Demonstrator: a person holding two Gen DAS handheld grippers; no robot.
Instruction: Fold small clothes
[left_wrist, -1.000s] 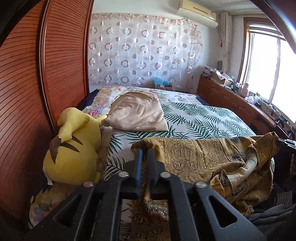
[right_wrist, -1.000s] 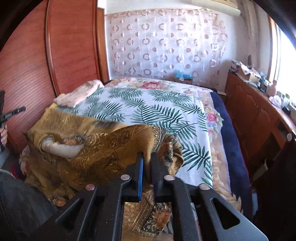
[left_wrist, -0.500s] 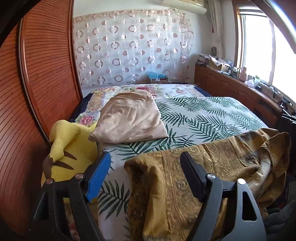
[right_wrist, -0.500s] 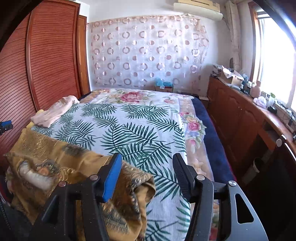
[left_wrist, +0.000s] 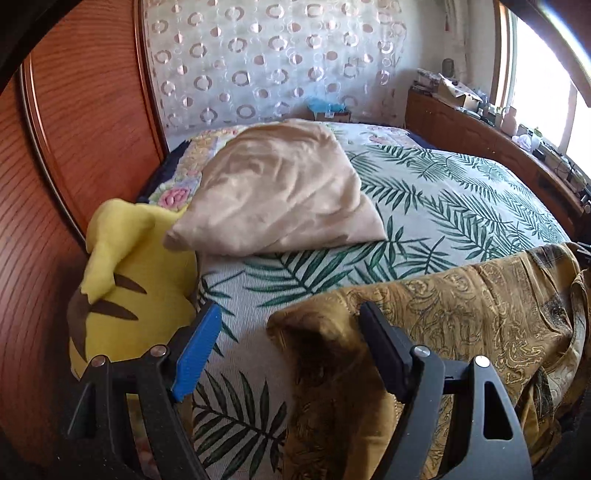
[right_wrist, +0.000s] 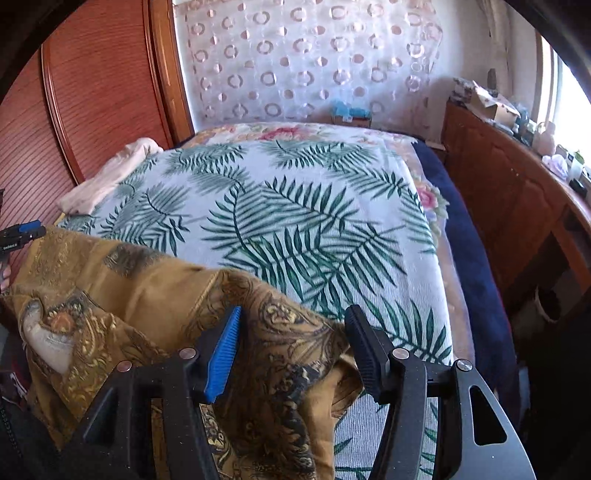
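Observation:
A mustard-gold paisley garment (left_wrist: 480, 325) lies bunched along the near edge of the bed; it also shows in the right wrist view (right_wrist: 147, 295). My left gripper (left_wrist: 291, 332) is open above the garment's left corner, which sits loose between the jaws. My right gripper (right_wrist: 293, 332) is open above the garment's right corner, also loose between the jaws. The left gripper's blue tip (right_wrist: 26, 230) shows at the far left of the right wrist view.
The bed has a white cover with green palm leaves (right_wrist: 295, 221). A folded beige cloth (left_wrist: 280, 192) lies at the back left. A yellow plush toy (left_wrist: 122, 295) sits by the wooden wardrobe (left_wrist: 74, 147). A wooden cabinet (right_wrist: 509, 192) runs along the right.
Both grippers were shut on the garment's corners a second ago. They have opened and let the garment drop onto the bed edge, then stayed open over it.

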